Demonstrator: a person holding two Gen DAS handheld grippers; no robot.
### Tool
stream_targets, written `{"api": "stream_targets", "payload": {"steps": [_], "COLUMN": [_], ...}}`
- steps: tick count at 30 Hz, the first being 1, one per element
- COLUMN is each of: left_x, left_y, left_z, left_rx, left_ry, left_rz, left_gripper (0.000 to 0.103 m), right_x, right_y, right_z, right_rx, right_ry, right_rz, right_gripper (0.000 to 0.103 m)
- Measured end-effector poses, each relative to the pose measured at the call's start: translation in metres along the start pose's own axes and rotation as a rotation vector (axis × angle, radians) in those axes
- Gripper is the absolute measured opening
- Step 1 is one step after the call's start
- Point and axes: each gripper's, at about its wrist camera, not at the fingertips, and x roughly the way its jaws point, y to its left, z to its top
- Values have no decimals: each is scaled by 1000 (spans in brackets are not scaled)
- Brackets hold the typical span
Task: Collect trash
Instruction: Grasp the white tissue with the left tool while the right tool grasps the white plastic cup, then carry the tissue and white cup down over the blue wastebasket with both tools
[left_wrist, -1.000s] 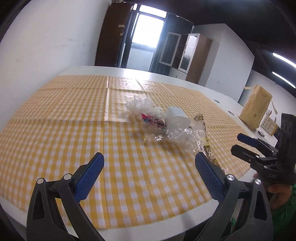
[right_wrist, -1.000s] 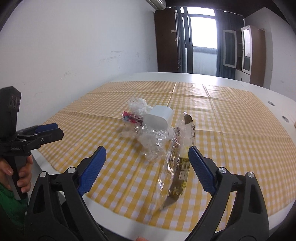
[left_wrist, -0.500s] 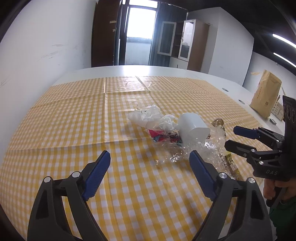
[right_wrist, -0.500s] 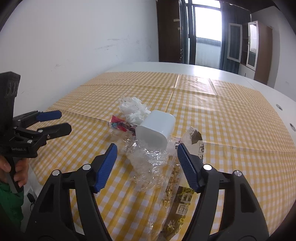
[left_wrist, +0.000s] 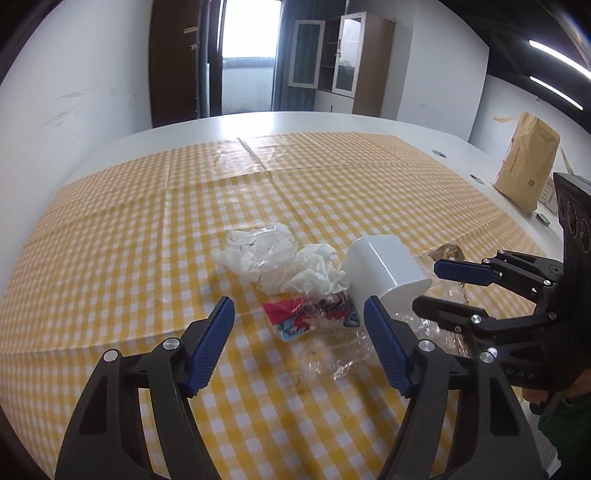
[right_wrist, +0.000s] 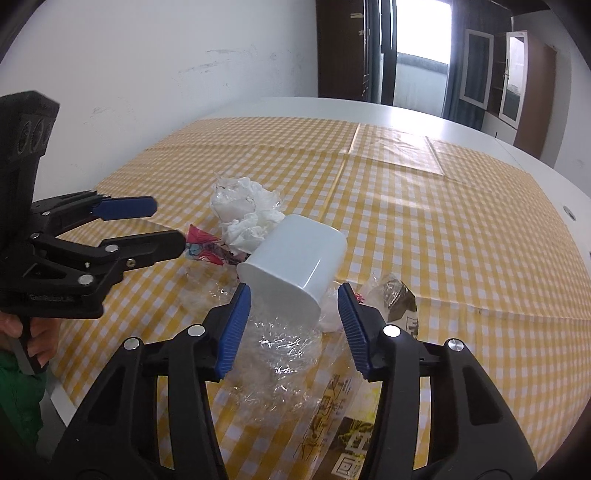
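My left tongs (left_wrist: 299, 328) and right tongs (right_wrist: 293, 325) have come in over the trash since a second ago, both closing but grasping nothing yet; the cup (right_wrist: 295, 258) now lies tipped between my right pads.

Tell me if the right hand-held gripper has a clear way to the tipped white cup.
Probably yes. The right hand-held gripper, jaws closing and nothing yet gripped, sits just before the white cup, whose rim faces it. Only clear plastic wrap lies underneath.

A white cup (right_wrist: 295, 258) is lying tipped on its side amid crumpled white tissue (right_wrist: 245, 218), a red printed wrapper (left_wrist: 306, 317), clear crinkled film (right_wrist: 284, 354) and a long printed packet (right_wrist: 354, 424).
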Motion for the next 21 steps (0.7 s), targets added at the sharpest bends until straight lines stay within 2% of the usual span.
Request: {"api": "stream_targets", "payload": {"steps": [5,8,11,12,14,16,21], "left_x": [22,35,50,53,56,54,28], "left_y": [-2,-4,-7,-8,-8,-8,-3], "left_z": [14,18,19,18,19,17,18], "left_rx": [16,20,38,37,31,18,-29], "left_ry": [32,59,92,99,105,101,25], "left_rz": [-21,-32,-13,-22,-22,-18,-35], "left_gripper": [65,57,46,41,26,6,3], "right_x": [10,15,17,17,19,20,13], "right_y": [-3,-2,-5,-6,-11,-13,-17], "right_z": [3,2,1,0,0,-1,-2], "right_rx": [-5,-8,-1,5,11,21,40], "right_ry": [27,37,39,39,31,16,-38], "right_rz": [14,11,5,6,0,-3,-17], "right_gripper": [33,27,13,12,8,3,3]}}
